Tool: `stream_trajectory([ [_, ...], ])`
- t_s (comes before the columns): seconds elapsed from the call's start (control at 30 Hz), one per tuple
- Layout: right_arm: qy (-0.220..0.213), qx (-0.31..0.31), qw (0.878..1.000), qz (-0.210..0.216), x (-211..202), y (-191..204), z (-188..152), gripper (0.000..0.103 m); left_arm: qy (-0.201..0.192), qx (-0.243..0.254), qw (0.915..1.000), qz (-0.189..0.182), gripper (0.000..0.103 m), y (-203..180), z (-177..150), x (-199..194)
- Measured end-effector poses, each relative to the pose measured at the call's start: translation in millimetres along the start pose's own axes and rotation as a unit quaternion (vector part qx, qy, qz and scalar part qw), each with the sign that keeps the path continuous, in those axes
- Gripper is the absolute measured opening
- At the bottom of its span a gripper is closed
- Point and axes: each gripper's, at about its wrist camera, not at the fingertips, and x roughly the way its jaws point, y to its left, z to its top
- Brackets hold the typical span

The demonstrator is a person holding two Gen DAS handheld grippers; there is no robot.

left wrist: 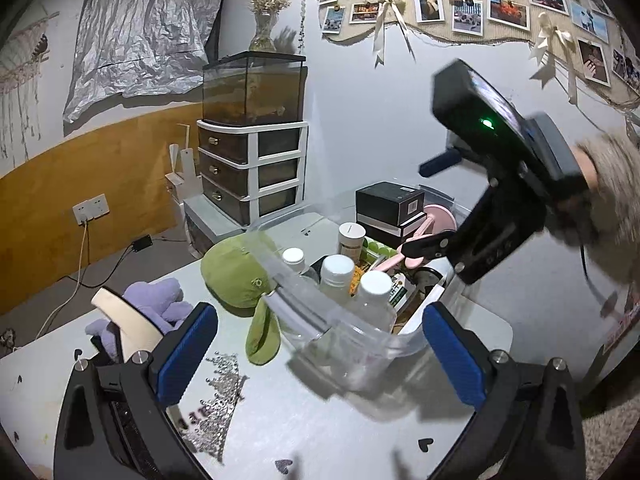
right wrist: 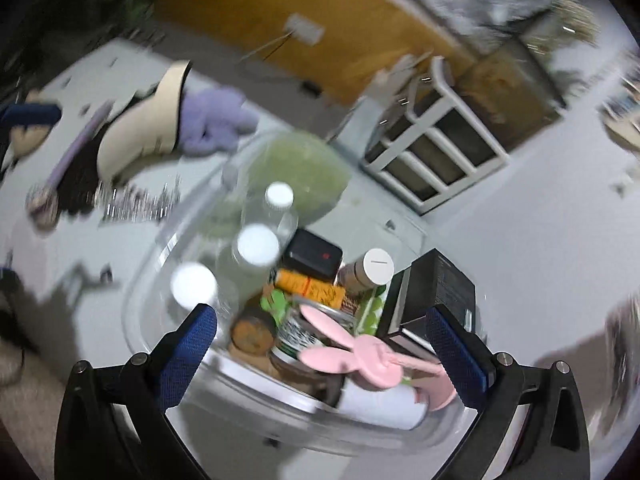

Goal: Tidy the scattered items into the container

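The clear container sits on the desk, packed with white-capped bottles, a black box and a pink fan. A green cap lies touching it, a purple plush farther off. Both the left gripper and right gripper have fingers spread, released, grasping nothing.

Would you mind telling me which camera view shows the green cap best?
The left wrist view: the green cap lies sharp and unobstructed on the table beside the clear container. The right wrist view shows it only as a blurred green patch behind the container's wall.
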Motion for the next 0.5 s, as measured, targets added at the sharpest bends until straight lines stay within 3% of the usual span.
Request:
stream_trajectory([
  [0.23,-0.051,0.129,0.989,-0.047,-20.2,24.0,-16.9,0.103,-0.001,-0.003,1.0,0.0,0.103,12.0,-9.4,-15.0],
  [0.5,-0.127,0.232,0.956,-0.123,-58.5,62.2,-33.5,0.103,-0.004,-0.003,1.0,0.0,0.103,21.8,-18.4,-23.2],
])
